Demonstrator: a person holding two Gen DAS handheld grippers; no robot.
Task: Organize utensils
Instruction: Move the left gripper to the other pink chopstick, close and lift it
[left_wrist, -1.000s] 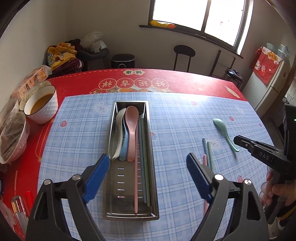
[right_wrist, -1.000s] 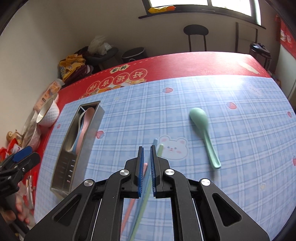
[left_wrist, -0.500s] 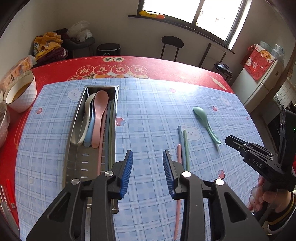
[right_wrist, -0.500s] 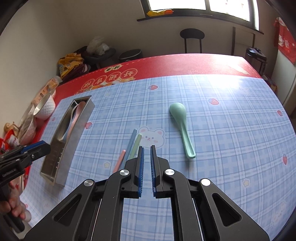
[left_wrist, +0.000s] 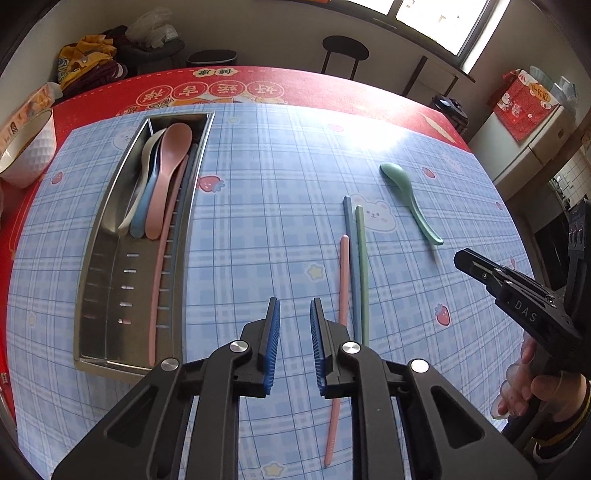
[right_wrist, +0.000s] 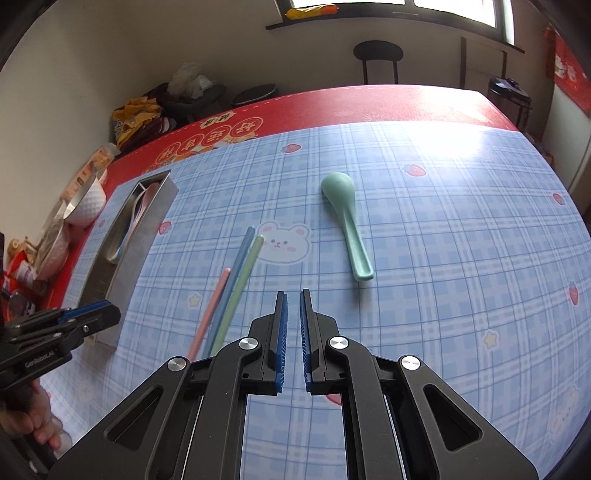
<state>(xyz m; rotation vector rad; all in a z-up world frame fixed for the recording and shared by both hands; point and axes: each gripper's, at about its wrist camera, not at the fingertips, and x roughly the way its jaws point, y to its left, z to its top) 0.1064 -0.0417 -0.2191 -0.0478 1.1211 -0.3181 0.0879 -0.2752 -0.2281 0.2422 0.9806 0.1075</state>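
Observation:
A steel tray (left_wrist: 96, 295) on the blue checked cloth holds white, blue and pink spoons (left_wrist: 170, 166) and a few chopsticks. To its right, pink (left_wrist: 343, 273), blue (left_wrist: 349, 229) and green (left_wrist: 361, 251) chopsticks lie loose on the cloth. A green spoon (left_wrist: 406, 192) rests beyond them. My left gripper (left_wrist: 295, 302) hovers just left of the loose chopsticks, its jaws closing to a narrow gap with nothing between them. My right gripper (right_wrist: 293, 293) is shut and empty, between the chopsticks (right_wrist: 240, 266) and the green spoon (right_wrist: 347, 218).
A white bowl (left_wrist: 26, 147) and other dishes stand on the red tablecloth left of the tray (right_wrist: 125, 266). Behind the table are a stool (left_wrist: 345, 48) and a pile of clothes (left_wrist: 88, 62). A hand (left_wrist: 532, 391) holds the right gripper at the right edge.
My left gripper has moved right, from over the tray toward the loose chopsticks, and lower, and its jaws have closed from wide to a narrow gap. The right gripper shifted slightly and stayed shut.

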